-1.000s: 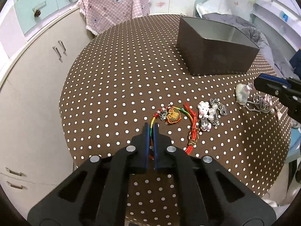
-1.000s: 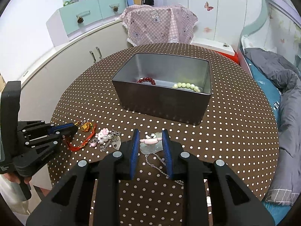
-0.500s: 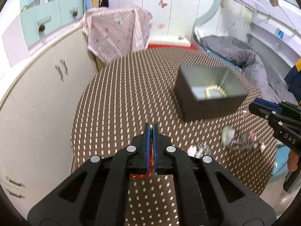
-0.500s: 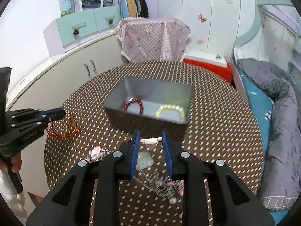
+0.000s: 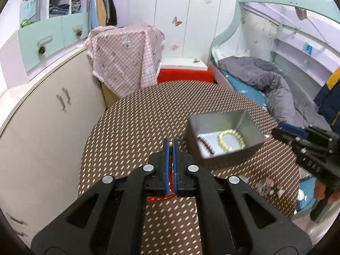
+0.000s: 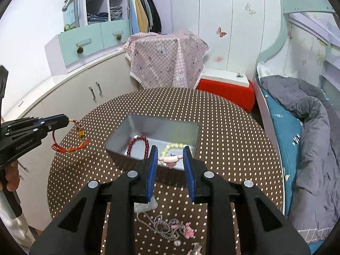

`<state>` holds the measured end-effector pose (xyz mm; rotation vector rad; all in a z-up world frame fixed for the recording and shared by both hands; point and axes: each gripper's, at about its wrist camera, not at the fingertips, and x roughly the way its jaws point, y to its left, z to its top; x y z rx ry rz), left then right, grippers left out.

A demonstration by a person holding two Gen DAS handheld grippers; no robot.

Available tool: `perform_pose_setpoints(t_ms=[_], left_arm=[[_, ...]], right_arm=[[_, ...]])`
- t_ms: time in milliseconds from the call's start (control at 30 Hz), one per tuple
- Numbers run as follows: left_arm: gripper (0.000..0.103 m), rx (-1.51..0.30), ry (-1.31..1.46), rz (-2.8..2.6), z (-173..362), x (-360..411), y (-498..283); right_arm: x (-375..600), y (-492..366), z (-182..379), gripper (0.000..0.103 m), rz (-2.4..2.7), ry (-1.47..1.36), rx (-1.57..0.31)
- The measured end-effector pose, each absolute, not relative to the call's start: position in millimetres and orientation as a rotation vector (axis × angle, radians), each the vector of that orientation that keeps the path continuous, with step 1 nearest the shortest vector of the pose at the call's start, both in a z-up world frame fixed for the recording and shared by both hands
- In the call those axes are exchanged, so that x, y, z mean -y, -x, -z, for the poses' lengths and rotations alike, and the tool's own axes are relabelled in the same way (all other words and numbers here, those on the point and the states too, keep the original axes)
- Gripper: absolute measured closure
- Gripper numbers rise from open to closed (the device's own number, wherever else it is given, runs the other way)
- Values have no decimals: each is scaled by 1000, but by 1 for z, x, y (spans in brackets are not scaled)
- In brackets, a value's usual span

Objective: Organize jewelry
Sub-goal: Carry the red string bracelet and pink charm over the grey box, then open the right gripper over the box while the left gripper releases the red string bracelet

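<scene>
Change: a second ago the red cord bracelet lay on the polka-dot table; it now hangs in the air from the left gripper, left of the grey metal box
Second change: the right gripper, which was low over the near table edge, has risen too, and the pink character charm is off the cloth
Meaning for the task: both pieces look lifted and on their way to the box, so the likely next step is carrying them over its rim and letting go
Left tongs: fingers pressed almost together, pinching the multicoloured cord of the bracelet, whose red loop dangles below the tips
Right tongs: fingers set partly apart with the charm bridging the gap between them; it appears gripped at its two ends (the contact itself is hard to see)
Box contents: a dark red bead bracelet at the left, a pale yellow-green bead bracelet at the right
Left on the table: a tangle of silver chain jewellery near the front edge, and a pale translucent piece just behind it
Writing: "GenRobot.AI" on the left gripper's body in the right wrist view; "DAS" on the right gripper's body in the left wrist view
</scene>
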<state>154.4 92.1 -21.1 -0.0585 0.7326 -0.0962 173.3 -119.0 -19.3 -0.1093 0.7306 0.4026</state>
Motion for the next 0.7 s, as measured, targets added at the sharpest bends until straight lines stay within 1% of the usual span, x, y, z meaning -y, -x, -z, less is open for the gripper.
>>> perform_pose_setpoints(t_ms=[233, 600, 633, 667, 700], left_arm=[[100, -679, 45, 174, 3, -61, -176], [99, -739, 25, 218, 18, -32, -204], [99, -747, 7, 220, 20, -30, -205], [99, -754, -15, 221, 23, -27, -205], [99, -760, -29, 218, 26, -26, -206]], right_arm=[[119, -193, 14, 81, -393, 107, -721], [118, -208, 24, 80, -453, 80, -770], [119, -209, 25, 77, -453, 74, -775], [120, -210, 25, 64, -451, 68, -777], [122, -211, 25, 55, -443, 59, -777]])
